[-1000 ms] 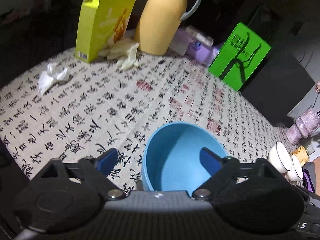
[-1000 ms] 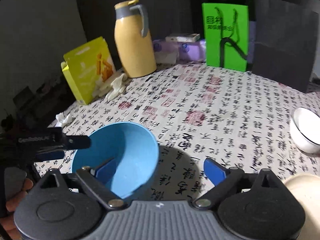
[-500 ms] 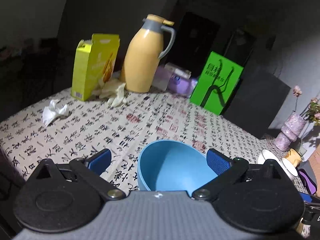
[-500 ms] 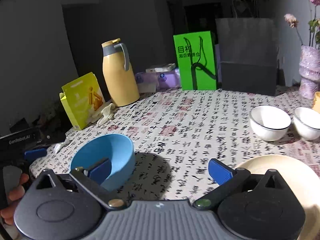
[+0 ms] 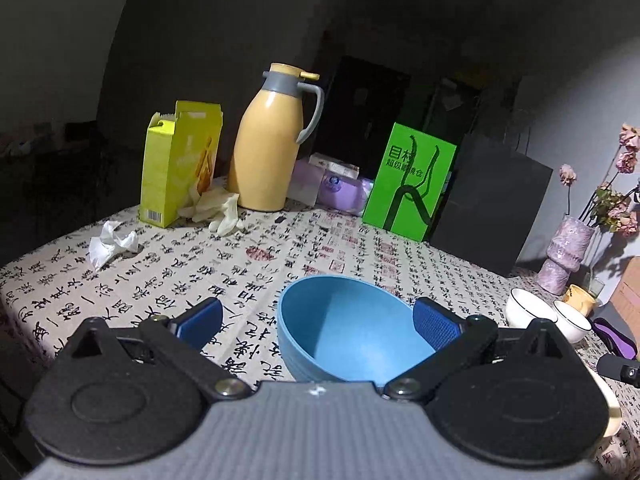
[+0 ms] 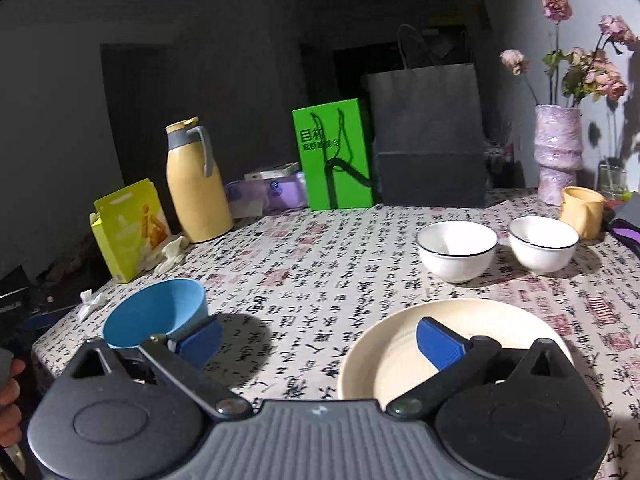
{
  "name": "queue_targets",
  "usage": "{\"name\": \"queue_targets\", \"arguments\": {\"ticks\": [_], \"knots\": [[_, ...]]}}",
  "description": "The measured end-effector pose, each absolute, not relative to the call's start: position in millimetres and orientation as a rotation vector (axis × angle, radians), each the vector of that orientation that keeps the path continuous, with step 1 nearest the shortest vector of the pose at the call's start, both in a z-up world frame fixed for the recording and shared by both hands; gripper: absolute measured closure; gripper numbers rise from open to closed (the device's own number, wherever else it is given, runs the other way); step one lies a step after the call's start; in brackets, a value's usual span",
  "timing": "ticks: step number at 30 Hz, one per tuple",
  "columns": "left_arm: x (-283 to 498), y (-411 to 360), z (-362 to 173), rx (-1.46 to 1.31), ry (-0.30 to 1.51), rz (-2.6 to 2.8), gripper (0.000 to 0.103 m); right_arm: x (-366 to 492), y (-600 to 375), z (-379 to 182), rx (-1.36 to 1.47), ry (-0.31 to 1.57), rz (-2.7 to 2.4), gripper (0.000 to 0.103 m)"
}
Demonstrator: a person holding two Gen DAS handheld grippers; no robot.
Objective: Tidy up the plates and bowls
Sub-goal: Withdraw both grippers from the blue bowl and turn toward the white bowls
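Both your left gripper (image 5: 316,314) and right gripper (image 6: 318,334) gape wide, holding nothing. You have one blue bowl (image 6: 158,312) at nine o'clock, one cream plate (image 6: 394,334) at five, two white bowls (image 6: 456,250) at two.

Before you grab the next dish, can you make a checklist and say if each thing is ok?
1. Left gripper open, holding nothing: ok.
2. Right gripper open, holding nothing: ok.
3. Blue bowl upright on the tablecloth, not held: ok.
4. Cream plate flat, nothing on it: ok.
5. Two white bowls stacked together: not ok, side by side.
6. Bowls clean inside: cannot tell, too dim.
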State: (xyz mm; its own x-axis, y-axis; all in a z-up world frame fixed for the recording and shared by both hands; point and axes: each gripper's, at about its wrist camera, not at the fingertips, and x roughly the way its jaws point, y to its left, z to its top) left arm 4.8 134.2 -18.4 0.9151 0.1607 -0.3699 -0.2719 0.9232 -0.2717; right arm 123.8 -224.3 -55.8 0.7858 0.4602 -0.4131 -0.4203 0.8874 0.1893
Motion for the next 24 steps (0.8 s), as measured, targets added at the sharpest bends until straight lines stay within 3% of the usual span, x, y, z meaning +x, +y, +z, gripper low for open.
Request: {"name": "queue_targets", "arguments": {"ticks": [24], "knots": [[9.5, 45.1, -13.9, -0.189, 0.33, 0.095, 0.0, 110.1, -290.6, -88.1, 0.24, 0.468, 0.544, 0.0]]}}
